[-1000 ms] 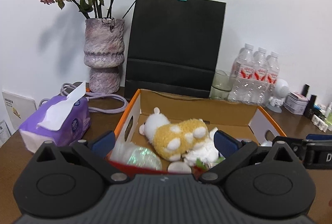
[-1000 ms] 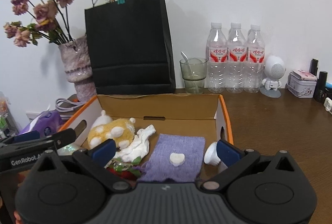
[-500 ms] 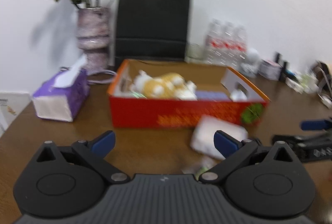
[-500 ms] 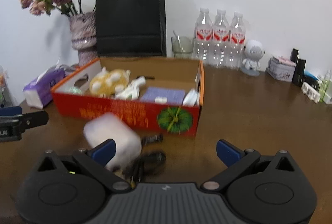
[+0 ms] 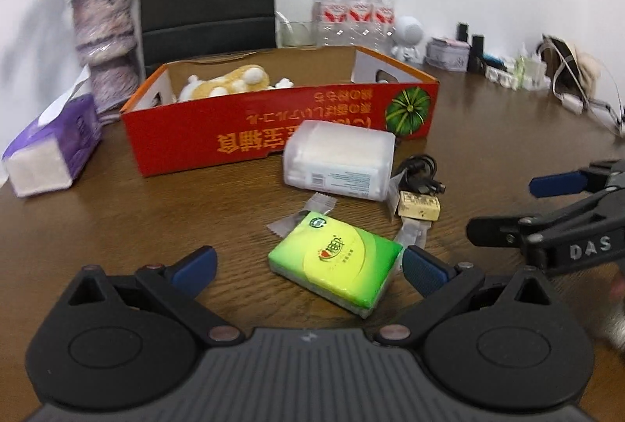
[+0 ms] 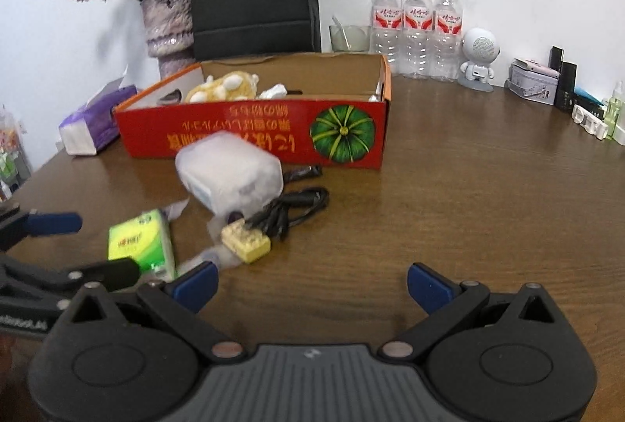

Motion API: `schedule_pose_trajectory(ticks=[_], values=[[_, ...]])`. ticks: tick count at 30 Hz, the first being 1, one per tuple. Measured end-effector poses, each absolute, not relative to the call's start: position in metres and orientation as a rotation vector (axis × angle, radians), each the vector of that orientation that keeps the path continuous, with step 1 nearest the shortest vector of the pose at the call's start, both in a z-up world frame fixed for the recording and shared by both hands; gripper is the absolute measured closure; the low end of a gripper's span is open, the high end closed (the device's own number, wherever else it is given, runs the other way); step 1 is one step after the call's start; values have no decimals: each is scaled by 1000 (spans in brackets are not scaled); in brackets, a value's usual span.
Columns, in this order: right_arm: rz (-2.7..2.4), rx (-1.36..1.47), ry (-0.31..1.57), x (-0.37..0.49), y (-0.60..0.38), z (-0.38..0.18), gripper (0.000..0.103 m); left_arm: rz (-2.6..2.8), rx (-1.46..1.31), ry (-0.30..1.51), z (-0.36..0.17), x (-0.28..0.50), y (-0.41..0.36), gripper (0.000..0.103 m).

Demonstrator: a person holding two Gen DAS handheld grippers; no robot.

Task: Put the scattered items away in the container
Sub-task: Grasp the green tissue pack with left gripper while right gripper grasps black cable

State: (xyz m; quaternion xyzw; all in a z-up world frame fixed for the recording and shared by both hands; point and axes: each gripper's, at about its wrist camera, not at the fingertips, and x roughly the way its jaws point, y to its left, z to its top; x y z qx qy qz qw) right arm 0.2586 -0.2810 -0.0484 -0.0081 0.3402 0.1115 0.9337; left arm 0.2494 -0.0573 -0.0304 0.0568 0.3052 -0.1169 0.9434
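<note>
In the left wrist view, a purple tissue pack (image 5: 52, 148) sat at the far left edge, with a vase (image 5: 104, 43) above it. The red box (image 5: 273, 121) filled the upper middle, its long axis running left to right, a plush toy (image 5: 226, 84) lying inside toward its left end. Just below the box's right half lay a white tub (image 5: 340, 158) on its side, long axis roughly left to right. Lower, at frame centre, the green tissue pack (image 5: 336, 265) lay flat on the table (image 5: 136, 219), long axis tilted from upper left to lower right, between the fingertips of the left gripper (image 5: 308, 267) and nearer the right one. That gripper was spread wide and held nothing. Right of the tub were a black cable (image 5: 420, 172) and a yellow block (image 5: 418, 209), touching each other. At the right edge the right gripper (image 5: 527, 205) showed side-on.

In the right wrist view, the green pack (image 6: 142, 244) lay at lower left, beyond the left fingertip; the block (image 6: 246, 244) lay just above that fingertip. The right gripper (image 6: 312, 283) stood wide open and empty over bare table (image 6: 468, 195).
</note>
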Motion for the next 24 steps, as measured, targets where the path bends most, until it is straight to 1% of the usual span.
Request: schedule_pose_trajectory(ticks=[4, 5, 7, 8, 9, 10, 11, 17, 24], values=[[217, -29, 711, 255, -283, -53, 0, -262, 105, 643, -36, 260, -58, 0], [217, -28, 715, 255, -283, -54, 0, -268, 94, 645, -36, 261, -57, 2], [223, -27, 721, 255, -280, -55, 0, -280, 87, 644, -36, 260, -55, 13], [226, -31, 723, 255, -278, -56, 0, -288, 86, 643, -36, 260, -54, 29], [233, -37, 722, 256, -274, -56, 0, -295, 84, 640, -35, 259, -53, 30], [237, -43, 722, 256, -270, -56, 0, -299, 79, 636, -35, 258, -50, 34], [241, -49, 722, 257, -267, -56, 0, -298, 73, 630, -34, 256, -48, 36], [240, -57, 696, 259, -252, -53, 0, -258, 32, 576, -22, 247, -24, 36], [167, -36, 654, 278, -254, -44, 0, -219, -7, 537, -9, 257, -12, 36]])
